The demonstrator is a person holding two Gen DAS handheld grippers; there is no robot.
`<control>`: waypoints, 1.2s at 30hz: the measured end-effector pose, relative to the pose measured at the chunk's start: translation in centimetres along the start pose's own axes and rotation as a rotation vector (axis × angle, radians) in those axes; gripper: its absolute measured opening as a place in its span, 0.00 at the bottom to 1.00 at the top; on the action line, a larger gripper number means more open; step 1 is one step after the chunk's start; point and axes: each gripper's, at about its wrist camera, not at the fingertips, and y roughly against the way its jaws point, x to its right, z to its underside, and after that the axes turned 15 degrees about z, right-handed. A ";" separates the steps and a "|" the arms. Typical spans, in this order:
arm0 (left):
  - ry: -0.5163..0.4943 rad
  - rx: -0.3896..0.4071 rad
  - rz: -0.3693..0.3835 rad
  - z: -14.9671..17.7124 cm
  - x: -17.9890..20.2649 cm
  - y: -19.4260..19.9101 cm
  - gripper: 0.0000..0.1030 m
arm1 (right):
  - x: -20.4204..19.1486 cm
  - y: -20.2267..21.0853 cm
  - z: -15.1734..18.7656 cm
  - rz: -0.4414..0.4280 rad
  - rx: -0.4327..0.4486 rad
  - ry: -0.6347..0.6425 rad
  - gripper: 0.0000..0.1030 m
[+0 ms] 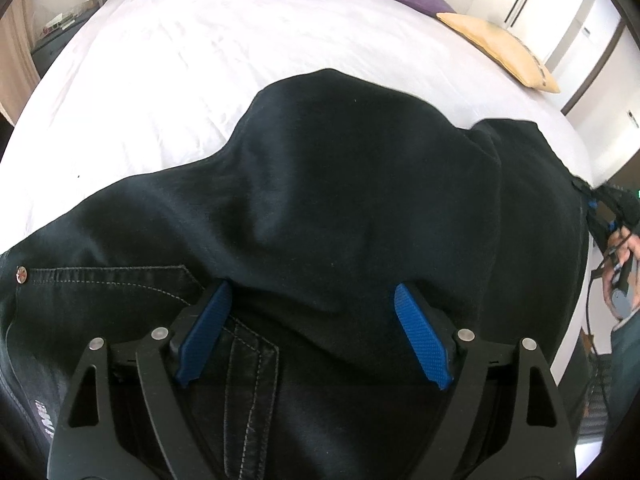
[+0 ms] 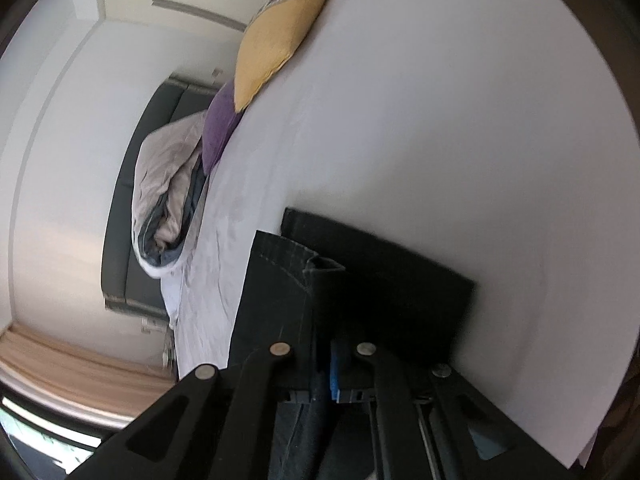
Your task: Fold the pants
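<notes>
From the left wrist: black pants (image 1: 340, 200) spread over the white bed (image 1: 180, 80), running from the waist end with stitched pocket and rivet at 8 o'clock up over a raised hump at 12 o'clock toward the far end at 2 o'clock, so long axis lying roughly 8-to-2 across the view; left gripper (image 1: 312, 312) released, blue pads wide apart and straddling the cloth near the fly seam, nothing pinched between them; right gripper seen small at 3 o'clock, at the far end of the cloth. From the right wrist: right gripper (image 2: 326, 364) clenched on the pants (image 2: 380, 280), only a sliver of blue pad showing, hem ends fanning out toward 12 o'clock against the bed (image 2: 460, 120); yellow pillow (image 2: 280, 32) and purple pillow (image 2: 220, 124) at 11 o'clock, well apart. Judged from this: right hand already on the leg end, left nearer the waist and yet to bite before any fold along that axis
</notes>
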 end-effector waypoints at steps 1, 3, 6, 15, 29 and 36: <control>0.003 0.002 0.002 0.0 0.0 0.0 0.82 | 0.3 0.2 0.1 0.000 0.006 -0.009 0.05; 0.005 0.006 0.003 -0.1 0.0 0.0 0.82 | 0.8 0.4 0.2 0.005 0.018 -0.021 0.05; 0.009 0.011 0.009 0.0 -0.4 0.3 0.82 | 1.2 0.8 0.3 0.013 0.037 -0.021 0.05; -0.005 0.024 0.020 0.9 -1.6 0.8 0.83 | 0.6 3.2 0.7 0.009 0.121 -0.009 0.05; -0.015 0.024 0.031 0.9 -1.4 1.1 0.85 | 3.0 2.3 0.7 0.054 0.097 -0.061 0.04; -0.020 0.041 0.023 1.1 -2.7 1.9 0.85 | 2.6 1.9 0.7 0.081 0.090 -0.007 0.02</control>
